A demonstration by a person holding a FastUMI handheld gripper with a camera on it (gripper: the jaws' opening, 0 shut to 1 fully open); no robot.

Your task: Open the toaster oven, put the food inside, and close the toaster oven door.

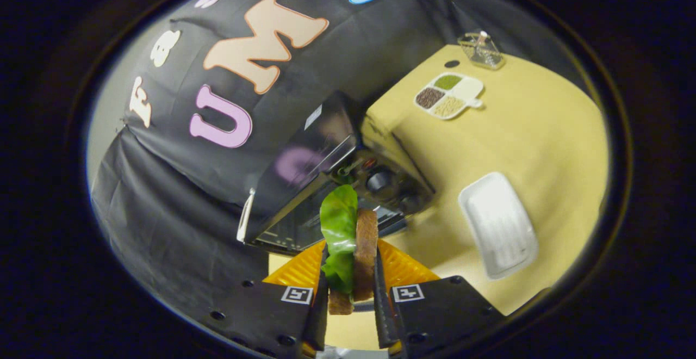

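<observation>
**Sandwich held short of the oven mouth: slip and snag risks**

Gripper view: the sandwich, bread with lettuce, is clamped between both fingers of the gripper. Just beyond it the toaster oven is seen, its door apparently down. The loose lettuce could be caught on the opening's edge and pulled out. A slanted approach could knock bread against the frame. The white tray lies empty alongside.
</observation>
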